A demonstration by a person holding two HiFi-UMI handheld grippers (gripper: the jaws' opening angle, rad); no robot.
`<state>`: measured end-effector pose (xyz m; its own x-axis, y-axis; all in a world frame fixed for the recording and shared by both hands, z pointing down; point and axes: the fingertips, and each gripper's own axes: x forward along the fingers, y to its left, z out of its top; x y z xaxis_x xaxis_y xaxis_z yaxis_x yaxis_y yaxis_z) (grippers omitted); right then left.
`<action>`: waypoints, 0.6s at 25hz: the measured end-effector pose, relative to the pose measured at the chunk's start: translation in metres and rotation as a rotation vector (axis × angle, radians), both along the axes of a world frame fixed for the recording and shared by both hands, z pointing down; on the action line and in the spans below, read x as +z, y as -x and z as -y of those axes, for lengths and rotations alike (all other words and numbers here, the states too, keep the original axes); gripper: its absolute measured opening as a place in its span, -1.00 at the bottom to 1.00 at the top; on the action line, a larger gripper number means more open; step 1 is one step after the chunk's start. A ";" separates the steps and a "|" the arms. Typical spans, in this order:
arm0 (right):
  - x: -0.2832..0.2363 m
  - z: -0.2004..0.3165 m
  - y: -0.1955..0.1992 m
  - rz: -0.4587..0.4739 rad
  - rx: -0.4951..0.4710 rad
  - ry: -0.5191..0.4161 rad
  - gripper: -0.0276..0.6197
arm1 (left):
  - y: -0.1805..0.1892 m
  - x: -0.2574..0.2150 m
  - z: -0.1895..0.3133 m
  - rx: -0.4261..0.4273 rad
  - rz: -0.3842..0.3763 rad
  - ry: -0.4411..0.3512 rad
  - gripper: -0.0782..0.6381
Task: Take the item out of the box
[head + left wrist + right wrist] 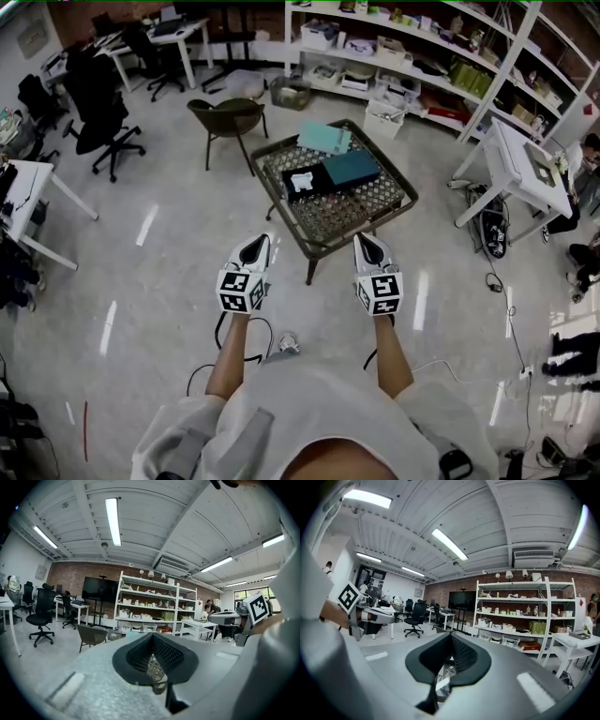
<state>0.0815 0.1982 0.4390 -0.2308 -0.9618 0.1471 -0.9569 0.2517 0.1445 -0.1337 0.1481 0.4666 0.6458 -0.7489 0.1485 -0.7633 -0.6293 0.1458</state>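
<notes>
Quick status from my end. I'm holding the left gripper [253, 251] and the right gripper [372, 249] out level in front of me, side by side low in the middle of the head view. Both pairs of jaws are pressed together with nothing in them. That makes sense, since I'm standing well short of the table [349, 214] and there's nothing in reach to grab.

The task stuff is sitting on that table, up in the center of the frame. There's a black open box [317, 189] with a small white item [302, 180] lying in it, which I'm guessing is what has to come out. Touching its right side is a dark teal slab [352, 169], probably the lid. A paler teal flat piece [324, 138] is lying at the far edge. From here I can't tell what the white thing is made of; it's too small.

Texture notes:
- The tabletop is looking like an open woven lattice in a dark frame on thin legs, so small things could snag or tip on it.
- My jaw pads are black and cross-hatched, and they're tapering to a point, so they should bite fine on card.
- The floor [169, 244] is glossy and throwing back streaks of the ceiling lights.
- An olive bucket chair [230, 117] is sitting just behind the table on the upper left.
</notes>
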 end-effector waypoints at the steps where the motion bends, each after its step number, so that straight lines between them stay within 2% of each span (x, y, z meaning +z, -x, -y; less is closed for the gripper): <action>1: 0.000 0.009 0.000 -0.001 0.005 0.000 -0.91 | -0.001 -0.001 0.011 0.008 -0.001 -0.002 -0.77; 7: 0.001 0.060 0.005 -0.002 0.035 0.001 -0.91 | -0.004 0.001 0.072 0.049 -0.007 -0.003 -0.77; 15: 0.023 0.093 0.014 -0.009 0.056 0.033 -0.91 | -0.007 0.020 0.111 0.095 -0.008 0.014 -0.77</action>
<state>0.0677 0.1053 0.4623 -0.1752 -0.9678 0.1808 -0.9684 0.2025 0.1456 -0.1271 0.0368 0.4863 0.7152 -0.6819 0.1534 -0.6989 -0.6968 0.1609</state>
